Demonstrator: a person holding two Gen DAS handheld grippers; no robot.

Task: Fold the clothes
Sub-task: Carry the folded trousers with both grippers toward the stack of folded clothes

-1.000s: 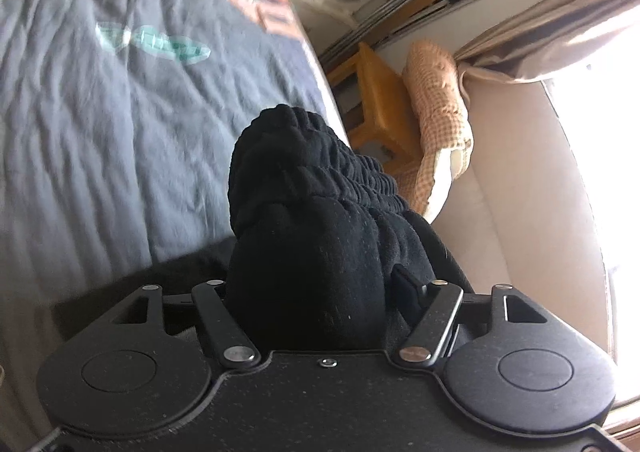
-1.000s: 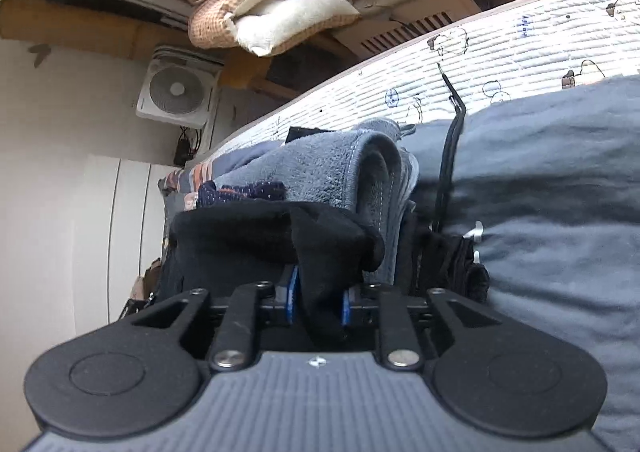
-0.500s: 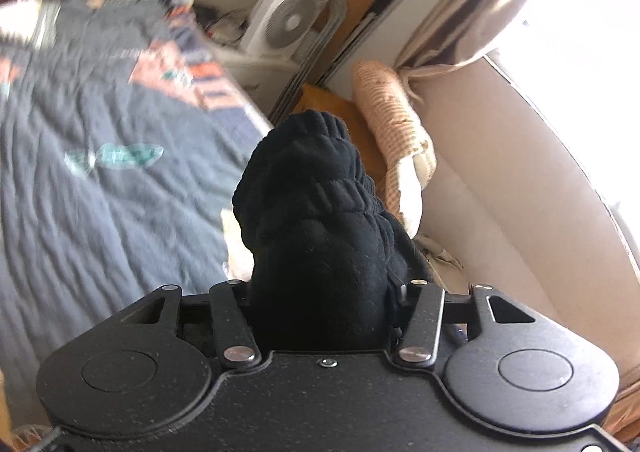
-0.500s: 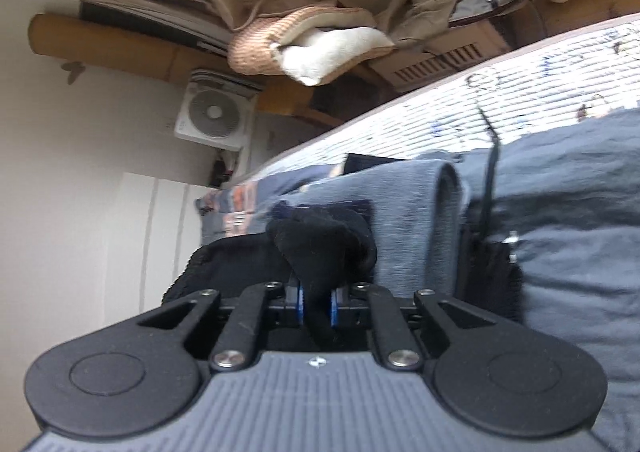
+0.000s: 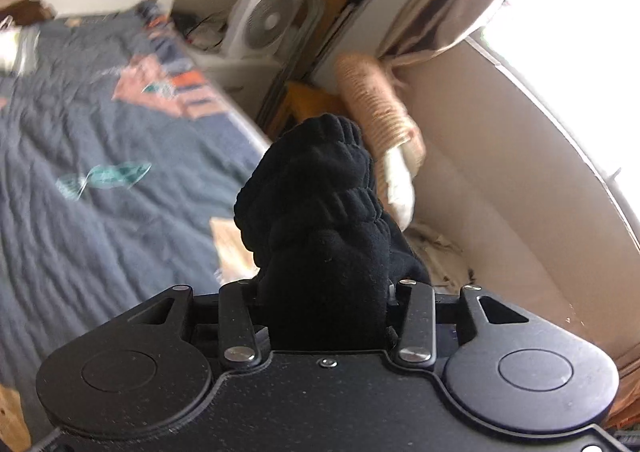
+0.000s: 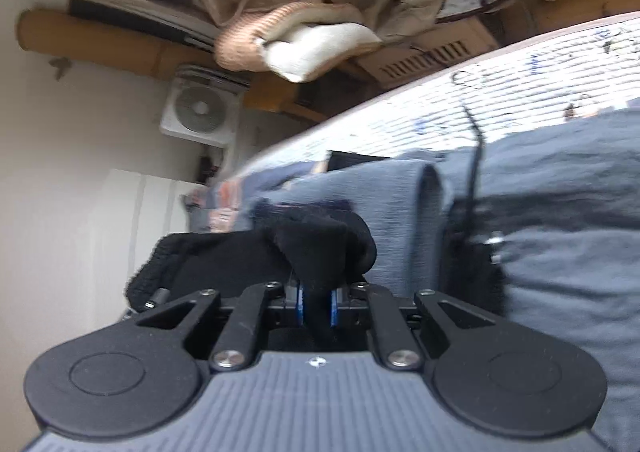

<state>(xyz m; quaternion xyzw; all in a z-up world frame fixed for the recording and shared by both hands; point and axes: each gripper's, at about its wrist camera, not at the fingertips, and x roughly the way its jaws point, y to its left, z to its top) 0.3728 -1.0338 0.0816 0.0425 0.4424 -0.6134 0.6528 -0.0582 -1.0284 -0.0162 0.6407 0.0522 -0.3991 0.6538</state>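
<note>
A black fleece garment with a gathered elastic band (image 5: 316,203) fills my left gripper (image 5: 326,292). The gripper is shut on a thick bunch of it, and the fingertips are hidden by the cloth. My right gripper (image 6: 318,300) is shut on another fold of the same black garment (image 6: 320,244), pinched between its blue pads (image 6: 300,302). The cloth stretches left from it to a ribbed band (image 6: 152,272). Both grippers hold the garment up above the bed.
A dark blue quilt (image 5: 80,171) covers the bed. Folded grey-blue clothes (image 6: 404,219) lie on it beside a black strap (image 6: 474,171). A white box fan (image 5: 272,17), a checked pillow (image 5: 380,111) and a beige wall (image 5: 500,179) stand beyond the bed edge.
Both grippers have lifted and swung with the black garment still held. The left view has tilted up from the quilt toward the fan and window. The right view has risen above the folded pile.
</note>
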